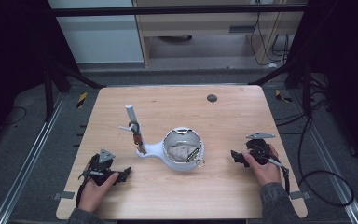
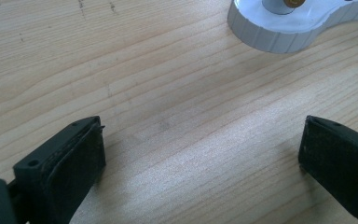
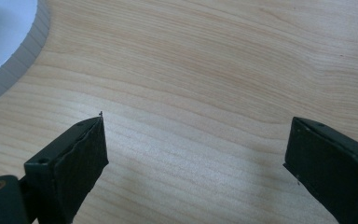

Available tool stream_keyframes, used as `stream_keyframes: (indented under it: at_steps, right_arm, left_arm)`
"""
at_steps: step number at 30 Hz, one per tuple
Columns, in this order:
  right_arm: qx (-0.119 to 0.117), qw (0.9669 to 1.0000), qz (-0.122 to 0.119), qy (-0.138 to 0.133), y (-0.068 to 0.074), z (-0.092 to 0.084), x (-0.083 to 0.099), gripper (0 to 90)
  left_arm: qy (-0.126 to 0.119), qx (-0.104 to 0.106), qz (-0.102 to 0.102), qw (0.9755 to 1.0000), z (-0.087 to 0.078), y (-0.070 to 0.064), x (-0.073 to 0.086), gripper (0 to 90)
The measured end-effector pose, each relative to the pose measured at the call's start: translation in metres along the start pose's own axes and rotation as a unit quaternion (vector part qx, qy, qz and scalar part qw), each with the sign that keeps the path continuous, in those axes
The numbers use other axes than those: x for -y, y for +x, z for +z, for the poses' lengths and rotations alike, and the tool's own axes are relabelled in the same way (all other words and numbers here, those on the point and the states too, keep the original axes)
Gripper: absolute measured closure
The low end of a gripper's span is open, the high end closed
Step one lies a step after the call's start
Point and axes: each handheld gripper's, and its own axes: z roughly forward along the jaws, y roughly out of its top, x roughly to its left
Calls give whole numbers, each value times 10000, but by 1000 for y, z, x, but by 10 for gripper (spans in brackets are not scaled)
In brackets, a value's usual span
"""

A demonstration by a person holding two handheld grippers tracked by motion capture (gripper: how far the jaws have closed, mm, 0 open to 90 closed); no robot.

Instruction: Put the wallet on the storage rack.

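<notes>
A white round device point(image 1: 182, 149) lies in the middle of the wooden table point(image 1: 223, 121); its open bowl holds something crumpled and pale. A flat white base arm point(image 1: 150, 149) runs left from it and carries an upright white tube point(image 1: 131, 114) with small fittings. That ribbed base edge point(image 2: 279, 32) appears at the top of the left gripper view, and the device's ribbed rim point(image 3: 14, 51) at the upper left of the right gripper view. My left gripper point(image 1: 123, 174) rests open at the front left, nothing between its jaws. My right gripper point(image 1: 235, 157) rests open to the device's right, also holding nothing.
A small dark round spot point(image 1: 211, 98) marks the table's far side. Metal rails point(image 1: 32, 154) run along both sides of the table, and cables point(image 1: 317, 182) trail on the floor at the right. Bare wood lies in front of both grippers.
</notes>
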Motion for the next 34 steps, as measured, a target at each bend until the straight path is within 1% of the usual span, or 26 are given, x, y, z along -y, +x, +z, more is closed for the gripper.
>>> stream_keyframes:
  at_steps: [2, 3, 10, 12, 14, 16, 17, 18, 19, 21, 24, 28, 30, 34]
  right_arm:
    - [-23, 10000, 46, -10, -1, 2, 0, 57]
    - [2, 10000, 48, -9, -2, 3, 0, 56]
    - [16, 9998, 154, 103, -1, 11, 3, 55]
    - [52, 9999, 121, 104, -1, 13, 4, 54]
    - [32, 9999, 89, 102, 0, 14, 5, 45]
    - [63, 9999, 58, 99, 2, 14, 5, 40]
    - [125, 9999, -8, 81, 2, 15, 6, 39]
    - [145, 9999, 13, 45, 4, 15, 7, 39]
    - [204, 9998, -46, -5, 5, 16, 9, 37]
    - [288, 9995, -69, -122, 6, 17, 12, 27]
    - [289, 9995, -36, -158, 7, 17, 13, 27]
    - [309, 9994, -71, -157, 8, 15, 15, 28]
    - [296, 9994, -19, -162, 11, 13, 17, 28]
    - [227, 9996, -112, -153, 15, 10, 20, 28]
  left_arm:
    - [-8, 10, 4, 10000, 0, 0, 0, 0]
    - [-15, 16, -1, 10000, 1, 0, 0, 0]
    - [-9, 53, 21, 10000, 4, 3, -3, 0]
    - [-3, 56, 46, 10000, 5, 5, -5, 0]
    - [-9, 65, 44, 10000, 6, 6, -6, 0]
    - [-11, 69, 31, 10000, 8, 7, -7, 0]
    - [-6, 74, 38, 10000, 8, 7, -8, 0]
    - [-1, 76, 44, 10000, 9, 8, -9, 0]
    - [2, 77, 49, 10000, 9, 9, -9, 0]
    - [-9, 85, 38, 10000, 10, 9, -10, 0]
    - [3, 98, 68, 9999, 11, 10, -11, 0]
    - [-5, 106, 66, 9999, 12, 11, -12, 0]
    - [-6, 105, 65, 9999, 12, 11, -12, 0]
    - [-4, 105, 67, 9999, 12, 11, -12, 0]
